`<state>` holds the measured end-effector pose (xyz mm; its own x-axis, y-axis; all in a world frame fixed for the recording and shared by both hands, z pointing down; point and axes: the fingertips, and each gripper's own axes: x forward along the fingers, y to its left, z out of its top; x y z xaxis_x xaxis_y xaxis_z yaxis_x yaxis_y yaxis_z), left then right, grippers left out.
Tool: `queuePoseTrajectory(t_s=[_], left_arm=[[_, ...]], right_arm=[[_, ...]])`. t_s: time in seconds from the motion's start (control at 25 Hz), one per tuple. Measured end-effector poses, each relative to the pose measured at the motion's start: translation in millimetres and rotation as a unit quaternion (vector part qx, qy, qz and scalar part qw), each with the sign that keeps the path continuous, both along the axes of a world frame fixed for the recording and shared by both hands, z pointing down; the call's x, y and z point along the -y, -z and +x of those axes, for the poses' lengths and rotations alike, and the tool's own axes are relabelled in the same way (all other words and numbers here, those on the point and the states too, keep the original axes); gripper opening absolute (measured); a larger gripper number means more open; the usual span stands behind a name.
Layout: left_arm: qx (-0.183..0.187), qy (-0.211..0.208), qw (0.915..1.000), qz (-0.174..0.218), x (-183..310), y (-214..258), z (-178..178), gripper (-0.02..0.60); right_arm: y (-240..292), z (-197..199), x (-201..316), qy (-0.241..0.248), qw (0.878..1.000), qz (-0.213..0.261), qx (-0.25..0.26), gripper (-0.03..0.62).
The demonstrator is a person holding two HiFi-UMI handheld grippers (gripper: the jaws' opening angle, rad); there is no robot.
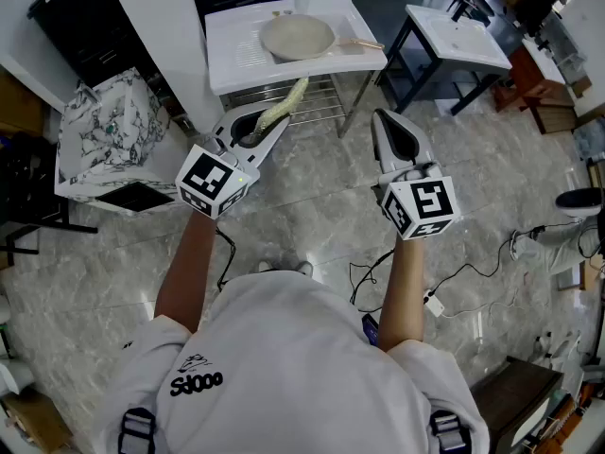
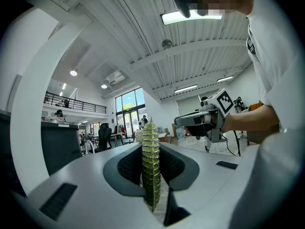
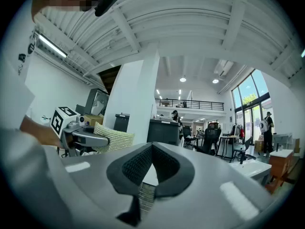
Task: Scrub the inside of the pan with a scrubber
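The beige pan (image 1: 297,36) sits on a white sink top (image 1: 236,50) ahead of me, handle pointing right. My left gripper (image 1: 269,126) is shut on a yellow-green ribbed scrubber (image 1: 284,105), held in the air short of the sink. In the left gripper view the scrubber (image 2: 151,168) stands edge-on between the two jaws. My right gripper (image 1: 380,121) is held level beside it, shut with nothing in it; in its own view the right gripper (image 3: 151,148) has its tips meeting. Each gripper view shows the other: the right gripper (image 2: 202,121), the scrubber (image 3: 113,136).
A wire rack (image 1: 317,102) hangs under the sink top. A marbled white box (image 1: 106,130) stands at the left beside a white pillar (image 1: 161,26). Another white table (image 1: 458,31) is at the right. Cables (image 1: 444,282) lie on the marble floor.
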<state>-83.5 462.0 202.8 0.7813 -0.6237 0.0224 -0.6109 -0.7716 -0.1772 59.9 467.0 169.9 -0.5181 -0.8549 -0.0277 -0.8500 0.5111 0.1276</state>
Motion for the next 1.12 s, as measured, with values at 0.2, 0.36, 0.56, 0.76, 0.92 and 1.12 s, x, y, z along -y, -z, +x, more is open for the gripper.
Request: queuePoseTrajectory(t_s=[0.2, 0.36, 0.56, 0.76, 0.92, 1.12], left_arm=[[0.012, 0.004, 0.9999, 0.001, 0, -3, 3, 0.063], [0.015, 0.008, 0.9998, -0.004, 1, -5, 5, 0.063], [0.014, 0.031, 0.9994, -0.002, 8, 1, 3, 0.063], [0.017, 0.047, 0.9987, -0.006, 9, -4, 9, 0.063], [0.008, 0.056, 0.9983, -0.012, 6, -8, 15, 0.063], [0.004, 0.058, 0.9982, -0.017, 9, -9, 25, 0.063]], right_arm=[[-4, -2, -1, 0.016, 1.000, -0.004, 0.006, 0.008], [-7, -2, -2, 0.029, 0.999, -0.010, 0.013, 0.008], [-13, 8, -4, 0.055, 0.997, -0.023, 0.040, 0.009], [-17, 20, 1, 0.067, 0.997, -0.032, 0.029, 0.008], [-14, 21, 4, 0.080, 0.996, -0.022, 0.024, 0.008], [-19, 24, 8, 0.098, 0.995, -0.021, 0.022, 0.008]])
